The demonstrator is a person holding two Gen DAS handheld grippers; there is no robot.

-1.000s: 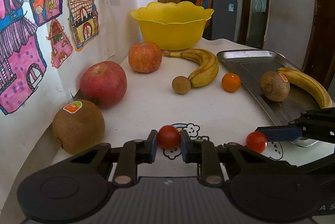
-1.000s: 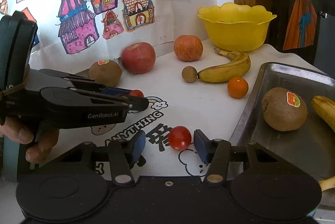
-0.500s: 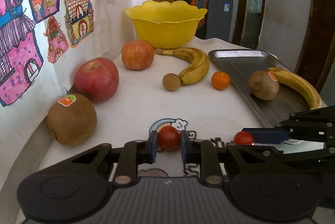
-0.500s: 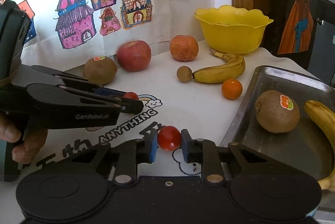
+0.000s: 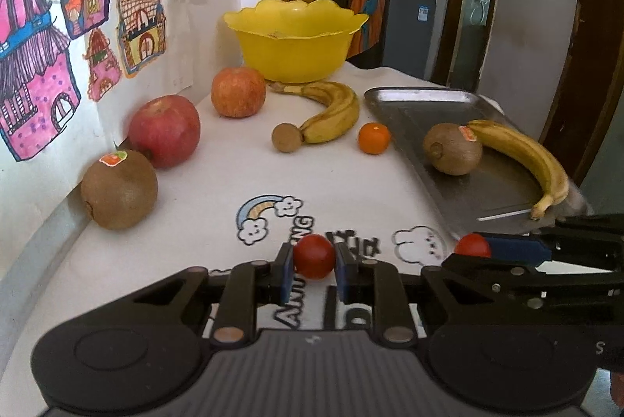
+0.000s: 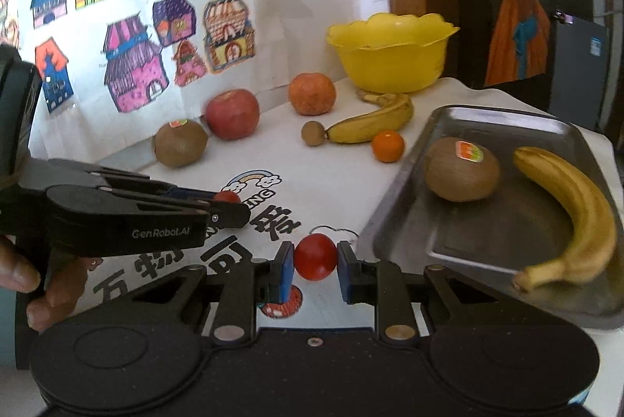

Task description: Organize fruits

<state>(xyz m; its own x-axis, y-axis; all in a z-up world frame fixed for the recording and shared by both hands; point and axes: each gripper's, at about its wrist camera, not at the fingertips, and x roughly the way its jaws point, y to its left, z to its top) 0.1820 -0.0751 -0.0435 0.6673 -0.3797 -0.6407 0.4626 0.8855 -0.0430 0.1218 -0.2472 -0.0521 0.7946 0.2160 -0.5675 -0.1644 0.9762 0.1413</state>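
My left gripper (image 5: pixel 313 260) is shut on a small red tomato (image 5: pixel 314 255), held just above the white printed cloth. My right gripper (image 6: pixel 315 261) is shut on a second red tomato (image 6: pixel 315 258) beside the tray's near left corner. Each gripper shows in the other's view: the right one (image 5: pixel 474 246) with its tomato at the right edge, the left one (image 6: pixel 228 198) with its tomato at the left. A steel tray (image 6: pixel 491 237) on the right holds a kiwi (image 6: pixel 462 169) and a banana (image 6: pixel 573 210). A yellow bowl (image 5: pixel 294 40) stands at the back.
On the cloth lie a kiwi (image 5: pixel 119 190), two red apples (image 5: pixel 164 130) (image 5: pixel 238 91), a banana (image 5: pixel 331 110), a small brown fruit (image 5: pixel 286 137) and a mandarin (image 5: pixel 374 138). Drawings of houses cover the wall at left. A person's hand (image 6: pixel 23 276) holds the left gripper.
My right gripper closed on its tomato, which had lain between open jaws. Both grippers pulled back and rose slightly with their tomatoes, so more of the printed cloth shows in front.
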